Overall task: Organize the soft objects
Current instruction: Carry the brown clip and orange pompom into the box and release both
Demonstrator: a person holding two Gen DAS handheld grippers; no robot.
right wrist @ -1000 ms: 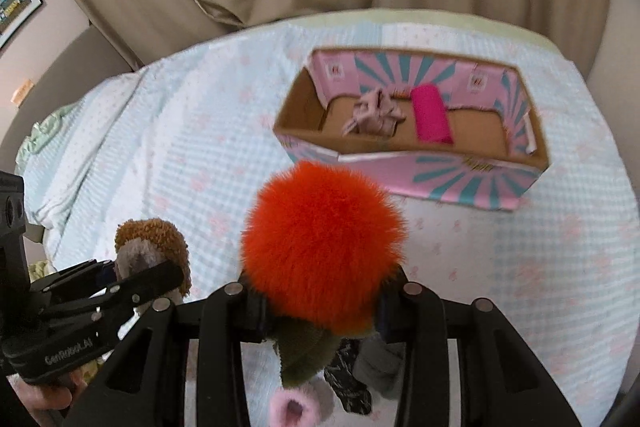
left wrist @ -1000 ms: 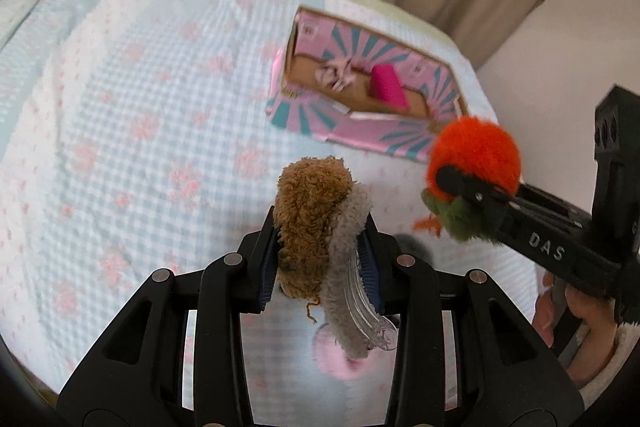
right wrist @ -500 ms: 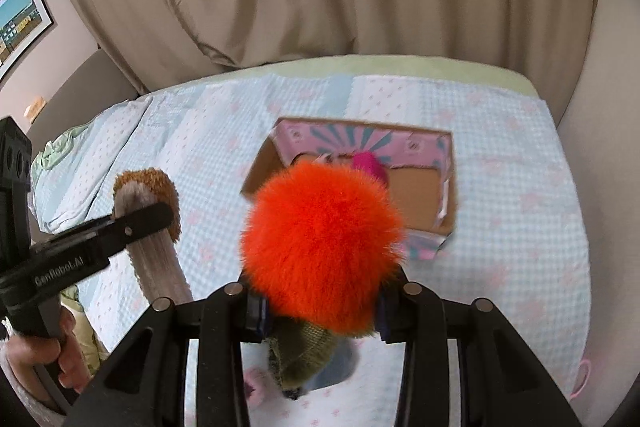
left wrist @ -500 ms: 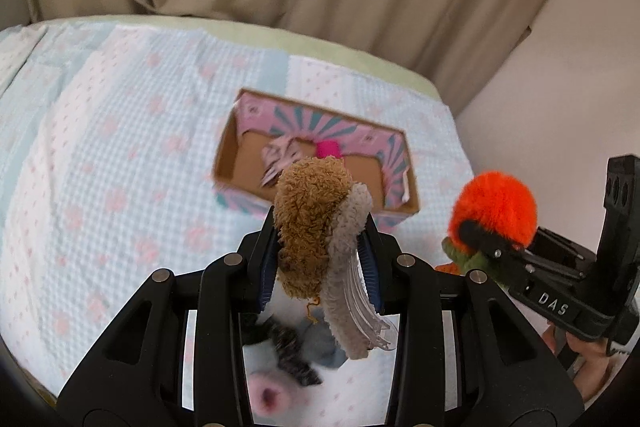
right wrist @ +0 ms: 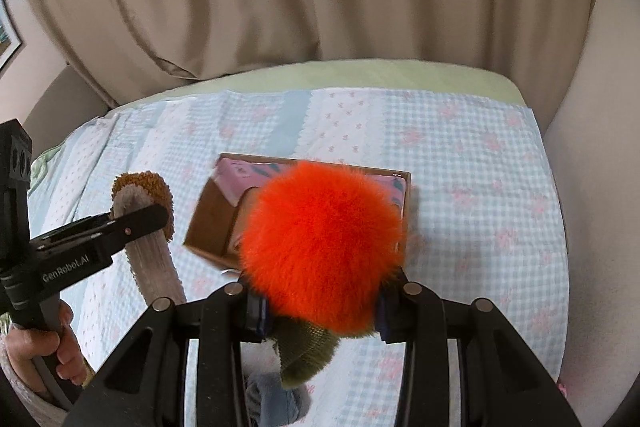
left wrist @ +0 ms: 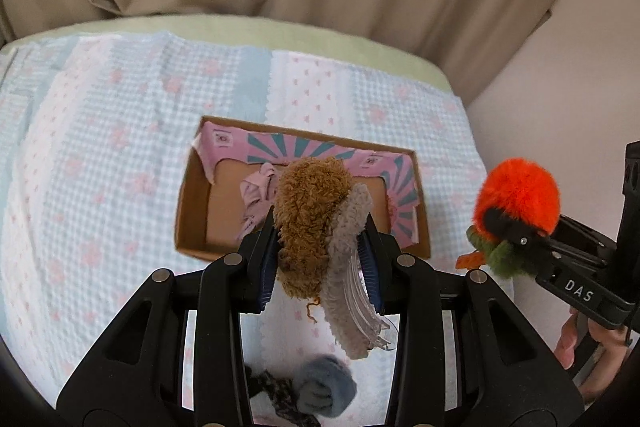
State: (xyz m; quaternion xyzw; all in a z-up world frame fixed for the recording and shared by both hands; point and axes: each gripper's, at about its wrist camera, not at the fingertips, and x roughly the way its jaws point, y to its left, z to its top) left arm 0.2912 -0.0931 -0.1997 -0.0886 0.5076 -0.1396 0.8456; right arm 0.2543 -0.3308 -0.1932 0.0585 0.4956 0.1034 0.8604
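My left gripper (left wrist: pixel 320 251) is shut on a brown and grey fuzzy hair clip (left wrist: pixel 316 223), held high above the bed. It also shows in the right wrist view (right wrist: pixel 148 219). My right gripper (right wrist: pixel 320 303) is shut on an orange pompom with a green knit part (right wrist: pixel 320 243), seen in the left wrist view (left wrist: pixel 516 203) off to the right. A pink and teal cardboard box (left wrist: pixel 192 211) lies open on the bed beyond both grippers, holding a pale pink bow (left wrist: pixel 256 195).
A checked blue and pink quilt (left wrist: pixel 100 147) covers the bed. A grey-blue soft item (left wrist: pixel 324 391) and a dark patterned one (left wrist: pixel 272 391) lie on it below my left gripper. A beige curtain (right wrist: pixel 320 7) hangs behind; a wall (left wrist: pixel 560 87) is at right.
Both grippers have risen and pulled back with their loads. The box now looks smaller and farther off. The soft items on the quilt below have come into view.
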